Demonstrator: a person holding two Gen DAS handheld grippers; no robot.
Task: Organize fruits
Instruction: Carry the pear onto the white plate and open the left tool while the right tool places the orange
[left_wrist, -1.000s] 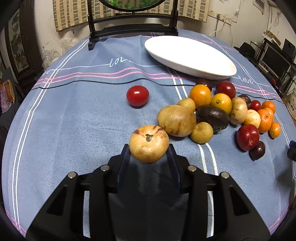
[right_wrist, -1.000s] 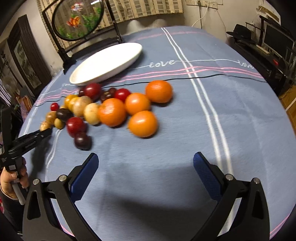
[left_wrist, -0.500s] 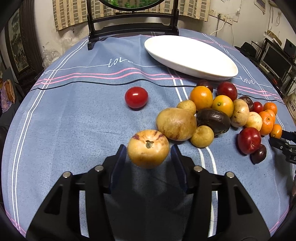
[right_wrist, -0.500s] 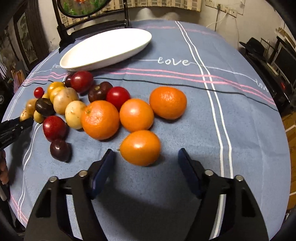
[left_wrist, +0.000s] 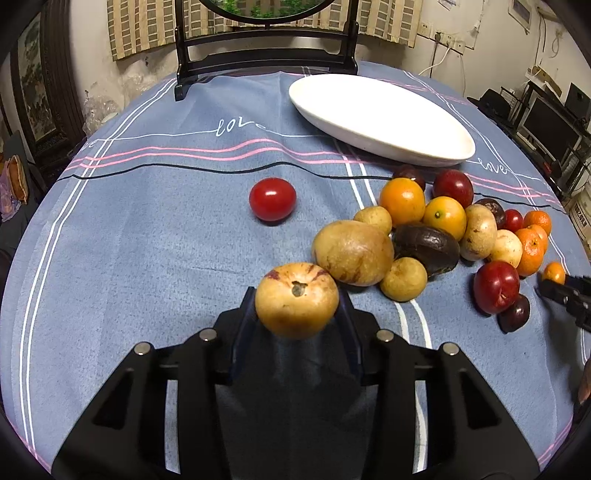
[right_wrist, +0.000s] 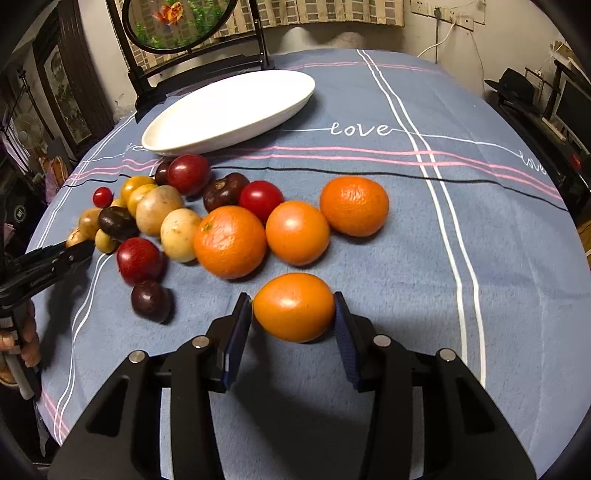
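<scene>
My left gripper (left_wrist: 297, 306) is shut on a yellow-brown round fruit (left_wrist: 296, 299) with purple streaks and holds it just above the blue tablecloth. My right gripper (right_wrist: 293, 310) is shut on a smooth orange fruit (right_wrist: 293, 307) resting on the cloth. A heap of mixed fruits (left_wrist: 436, 232) lies to the right in the left wrist view, and left of centre in the right wrist view (right_wrist: 207, 218). A lone red tomato (left_wrist: 272, 198) sits apart. An empty white oval dish (left_wrist: 380, 116) stands behind the heap; it also shows in the right wrist view (right_wrist: 229, 110).
A black-framed round stand (left_wrist: 266, 48) is at the table's far edge. The other gripper's tip (left_wrist: 565, 295) shows at the right of the left wrist view. Shelves and a monitor (left_wrist: 550, 125) stand beyond the table's right side.
My right gripper has moved in on the nearest orange fruit and closed its jaws onto it. My left gripper still holds the yellow-brown fruit, nearly unmoved.
</scene>
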